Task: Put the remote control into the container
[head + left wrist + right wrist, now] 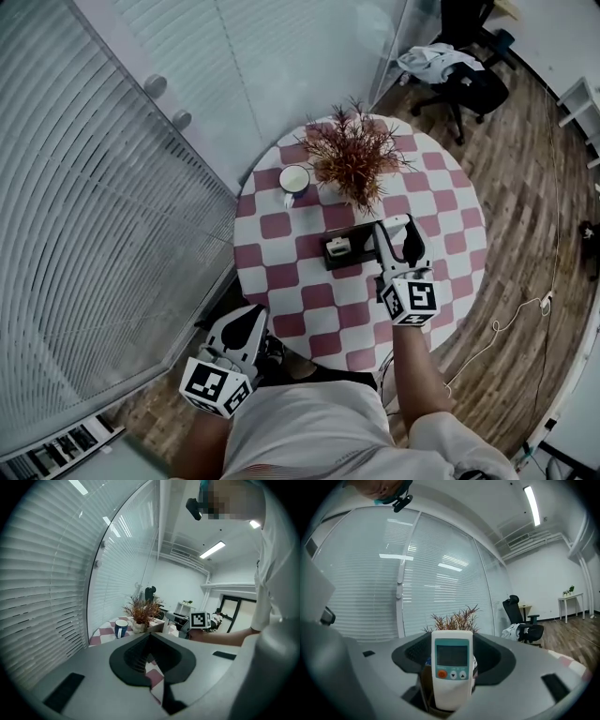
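A white remote control (451,667) with a small screen and an orange button stands upright between the jaws of my right gripper (451,674), which is shut on it. Its lower end dips behind the brown rim of the container (425,686). From the head view, the right gripper (394,232) holds the remote (397,223) at the right end of the dark container (354,251) on the checkered round table (281,225). A small white thing lies in the container. My left gripper (251,317) hangs below the table's near edge, jaws together and empty (151,660).
A dried reddish plant (353,155) in a pot stands just behind the container. A blue and white mug (294,180) sits to its left. A glass wall with blinds (103,187) runs along the left. An office chair (459,80) stands on the wood floor beyond the table.
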`<state>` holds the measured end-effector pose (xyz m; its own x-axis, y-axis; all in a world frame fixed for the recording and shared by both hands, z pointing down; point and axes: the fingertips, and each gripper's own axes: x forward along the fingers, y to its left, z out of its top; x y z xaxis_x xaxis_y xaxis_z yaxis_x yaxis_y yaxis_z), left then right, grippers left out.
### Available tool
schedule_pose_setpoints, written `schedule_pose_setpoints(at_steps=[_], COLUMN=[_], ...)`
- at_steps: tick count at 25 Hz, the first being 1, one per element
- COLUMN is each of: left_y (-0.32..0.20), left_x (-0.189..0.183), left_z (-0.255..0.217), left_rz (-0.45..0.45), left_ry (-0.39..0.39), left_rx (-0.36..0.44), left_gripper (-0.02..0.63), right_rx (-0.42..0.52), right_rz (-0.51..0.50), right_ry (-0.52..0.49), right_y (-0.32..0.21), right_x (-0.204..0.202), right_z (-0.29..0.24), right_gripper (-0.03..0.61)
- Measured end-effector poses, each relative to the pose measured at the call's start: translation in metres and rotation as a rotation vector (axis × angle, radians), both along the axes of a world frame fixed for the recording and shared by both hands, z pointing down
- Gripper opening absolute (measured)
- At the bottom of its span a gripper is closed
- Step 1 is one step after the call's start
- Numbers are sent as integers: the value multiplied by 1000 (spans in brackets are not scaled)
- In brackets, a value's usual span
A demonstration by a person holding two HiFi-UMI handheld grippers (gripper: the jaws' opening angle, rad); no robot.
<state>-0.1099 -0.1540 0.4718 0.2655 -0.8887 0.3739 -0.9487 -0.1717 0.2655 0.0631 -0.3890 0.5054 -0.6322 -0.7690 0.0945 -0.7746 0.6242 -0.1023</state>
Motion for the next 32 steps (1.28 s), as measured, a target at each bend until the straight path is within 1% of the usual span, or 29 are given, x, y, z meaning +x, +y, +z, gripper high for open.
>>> schedule_pose_setpoints(at_steps=[5,9,10,11,14,18,23,26,32], left_y=[-1,-2,-2,-1,-1,1,2,0,-10], left_x=[-7,-8,-9,-10,-11,-11,-13,-13,-3], left_z=[1,2,2,3,5,5,5,5,-1], left_rz=[-8,-1,0,1,2,-4,-6,8,82], left_ry=[10,10,11,13,19,21,30,34,45], left_rx=[-9,-14,-15,-14,-15,-19,-13,-8,27], left_gripper=[9,9,9,9,9,9,9,9,9], right_rx=[-53,-88,-96,-104,-126,-123,-105,-86,-87], right_rz=[-25,-47,-53,-58,-64,-70,-78,-76,-32], right_ry=[64,151,173,191,216,226,281,266,175], right_y=[7,12,13,14,17,15,15,19,37], right_x=[-6,-12,-14,-14,-15,-17,-21,-18,8], right_z=[30,52,57,62,72,74,67,49,7], right_gripper=[282,281,265,262,262,261,262,262,261])
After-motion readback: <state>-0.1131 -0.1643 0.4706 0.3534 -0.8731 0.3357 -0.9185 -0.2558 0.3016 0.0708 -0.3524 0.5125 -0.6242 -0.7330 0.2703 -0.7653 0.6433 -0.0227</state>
